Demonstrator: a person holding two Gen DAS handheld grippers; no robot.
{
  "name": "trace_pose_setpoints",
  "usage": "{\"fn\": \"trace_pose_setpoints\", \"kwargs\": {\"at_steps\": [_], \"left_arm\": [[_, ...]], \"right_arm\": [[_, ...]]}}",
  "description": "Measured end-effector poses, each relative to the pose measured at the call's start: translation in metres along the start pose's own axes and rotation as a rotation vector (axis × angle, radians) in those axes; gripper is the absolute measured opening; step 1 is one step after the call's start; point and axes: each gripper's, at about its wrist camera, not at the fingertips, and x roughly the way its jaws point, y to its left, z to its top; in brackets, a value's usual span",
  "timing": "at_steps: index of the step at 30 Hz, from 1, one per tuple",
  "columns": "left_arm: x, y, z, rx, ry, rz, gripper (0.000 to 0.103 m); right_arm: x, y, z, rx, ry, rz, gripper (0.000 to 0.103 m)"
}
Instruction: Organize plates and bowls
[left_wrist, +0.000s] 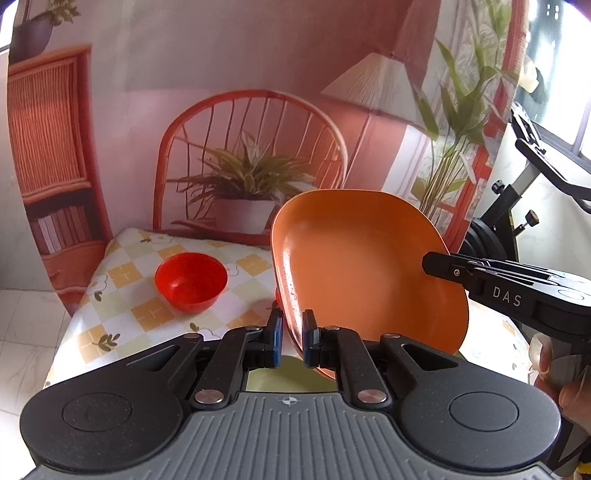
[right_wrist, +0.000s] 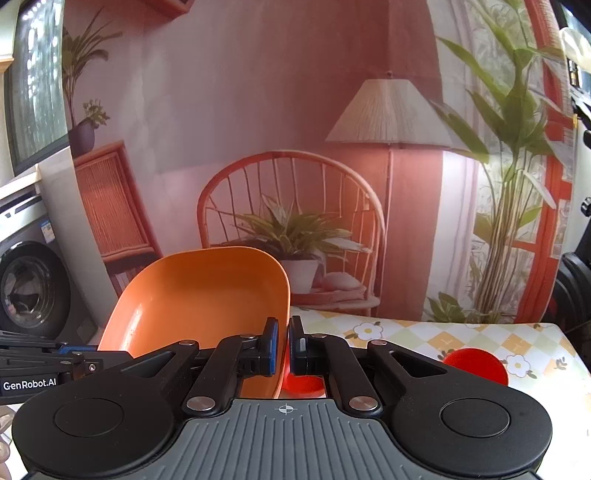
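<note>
Here, I hold the orange plate (left_wrist: 369, 266) off the table (left_wrist: 122, 295) with both grippers at once, one on each of two opposite rim edges. The left gripper (left_wrist: 292, 332) has its jaws drawn narrow onto the near-left rim, blue pads either side of the wall; the right gripper (right_wrist: 282, 343) pinches the opposite rim in the same way, jaws almost closed. In my judgement the double grip is there because the plate is broad and shallow: a single pinch at one edge would let it swing, while two hold its tilt steady. It is tipped, with its hollow facing the left camera.

A red bowl (left_wrist: 191, 281) sits upright on the checked tablecloth, well apart from the plate on its left. In the right wrist view a red dish (right_wrist: 476, 365) shows on the cloth to the right, and another red piece (right_wrist: 301, 384) lies directly below the jaws; I cannot tell whether either is the same bowl. I judge this red ware to be the obstacle for lowering the plate.

Beyond the table hangs a printed backdrop (left_wrist: 258, 74) of a chair and lamp; a washing machine (right_wrist: 29, 288) stands at far left.
</note>
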Motion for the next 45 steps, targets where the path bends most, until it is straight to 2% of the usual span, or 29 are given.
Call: {"fn": "trace_pose_setpoints", "kwargs": {"at_steps": [7, 13, 25, 30, 38, 45], "left_arm": [[0.036, 0.019, -0.021, -0.046, 0.11, 0.048, 0.012], [0.064, 0.03, -0.034, -0.039, 0.192, 0.054, 0.012], [0.094, 0.033, -0.05, 0.058, 0.273, 0.055, 0.012], [0.107, 0.038, -0.052, 0.098, 0.306, 0.037, 0.012], [0.118, 0.04, -0.056, 0.196, 0.315, 0.03, 0.012], [0.128, 0.044, -0.057, 0.202, 0.311, 0.028, 0.012]], "right_arm": [[0.057, 0.006, -0.024, -0.083, 0.142, 0.039, 0.007], [0.08, -0.003, -0.058, -0.008, 0.242, 0.043, 0.007], [0.079, -0.016, -0.112, 0.174, 0.347, 0.037, 0.01], [0.079, -0.011, -0.121, 0.186, 0.38, 0.035, 0.013], [0.076, 0.0, -0.132, 0.192, 0.423, 0.041, 0.016], [0.079, 0.006, -0.137, 0.181, 0.443, 0.023, 0.016]]}}
